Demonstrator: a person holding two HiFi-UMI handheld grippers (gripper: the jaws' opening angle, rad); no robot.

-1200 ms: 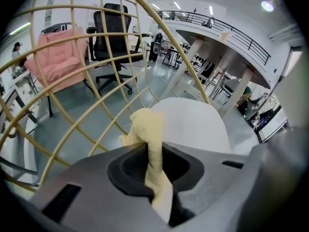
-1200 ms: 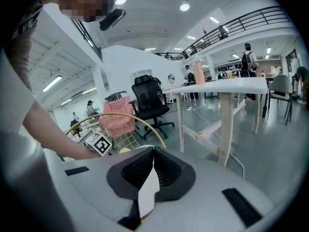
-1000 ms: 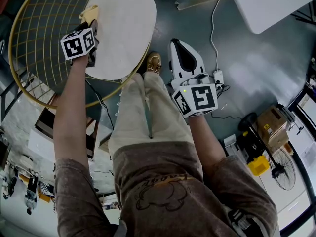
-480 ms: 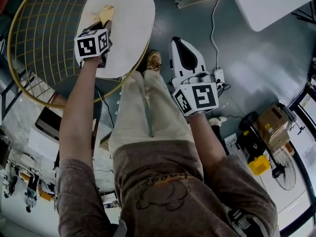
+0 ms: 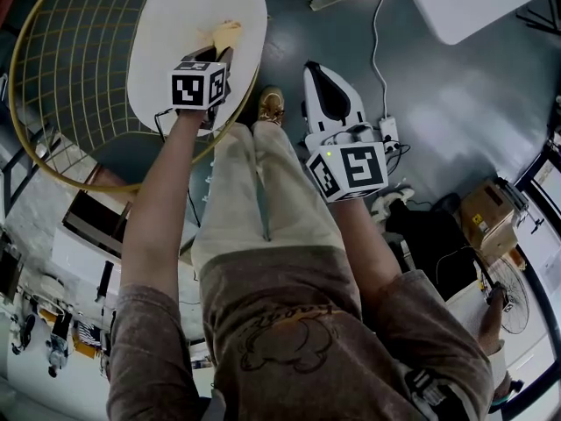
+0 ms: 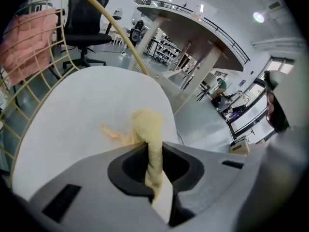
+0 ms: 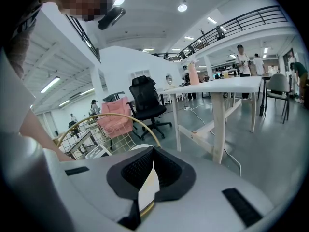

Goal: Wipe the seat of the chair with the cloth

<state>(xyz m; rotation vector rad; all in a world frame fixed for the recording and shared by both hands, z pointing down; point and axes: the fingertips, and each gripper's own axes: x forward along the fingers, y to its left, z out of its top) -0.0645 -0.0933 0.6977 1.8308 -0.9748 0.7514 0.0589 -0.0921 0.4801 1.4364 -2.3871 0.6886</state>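
The chair has a white oval seat (image 5: pixel 175 33) inside a gold wire frame (image 5: pixel 61 77). A pale yellow cloth (image 5: pixel 226 35) lies on the seat's right part, and my left gripper (image 5: pixel 219 58) is shut on it. In the left gripper view the cloth (image 6: pixel 147 129) runs from between the jaws down onto the seat (image 6: pixel 72 115). My right gripper (image 5: pixel 324 95) is held off the chair, over the floor to its right, shut with nothing in it. In the right gripper view its jaws (image 7: pixel 152 170) are pressed together.
A white table (image 5: pixel 491 3) stands at the top right, with a cable and power strip (image 5: pixel 387 134) on the grey floor below it. A yellow machine (image 5: pixel 460 292) and a cardboard box (image 5: pixel 482 217) sit at the right. A black office chair (image 7: pixel 147 100) and pink cushion (image 7: pixel 116 117) stand behind.
My left gripper has dragged the cloth across the seat from its left side to its right part. The right gripper has stayed where it was.
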